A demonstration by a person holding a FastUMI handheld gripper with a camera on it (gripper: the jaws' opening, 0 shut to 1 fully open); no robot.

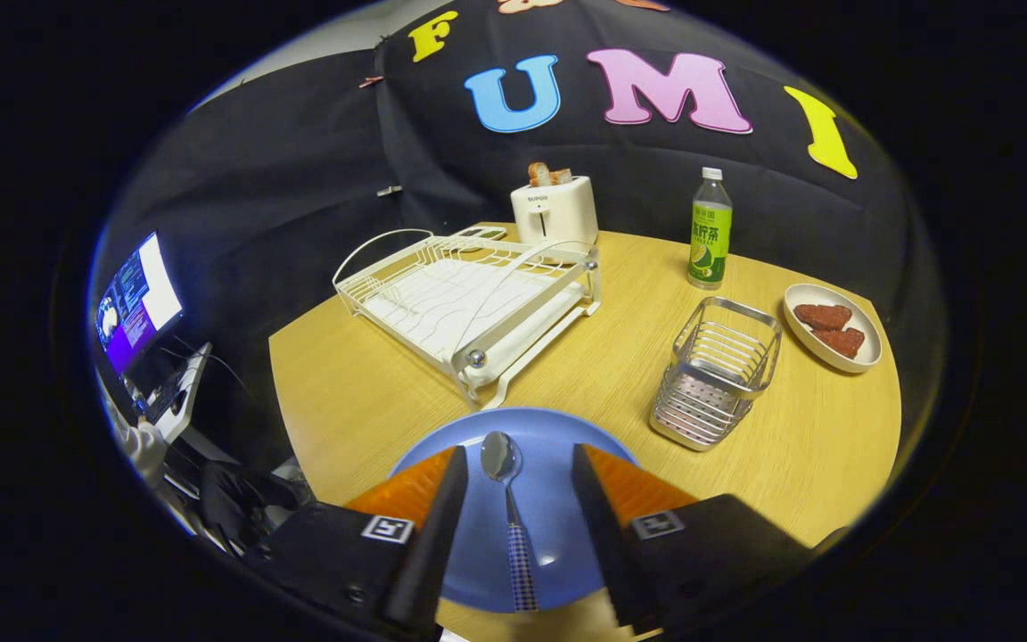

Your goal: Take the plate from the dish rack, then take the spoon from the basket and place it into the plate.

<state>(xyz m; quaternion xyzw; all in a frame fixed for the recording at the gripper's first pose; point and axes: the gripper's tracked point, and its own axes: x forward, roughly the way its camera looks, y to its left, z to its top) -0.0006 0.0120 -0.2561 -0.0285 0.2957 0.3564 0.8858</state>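
A blue plate (549, 517) lies on the wooden table at the near edge, under my fingers. A metal spoon (506, 499) with a checked handle rests in the plate, bowl pointing away from me, lying free in the gap between the fingers. My gripper (518, 464) is open above the plate, its fingers (442, 499) standing apart on either side of the spoon without touching it. The white dish rack (478, 299) stands beyond the plate with no dishes in it. The metal basket (717, 374) sits ahead to the right, with nothing in it.
A white toaster (554, 209) with bread in it stands behind the rack. A green-labelled bottle (710, 232) is beyond the basket. A white dish (834, 328) with two brown pieces sits far right. A laptop (135, 308) is off the table to the left.
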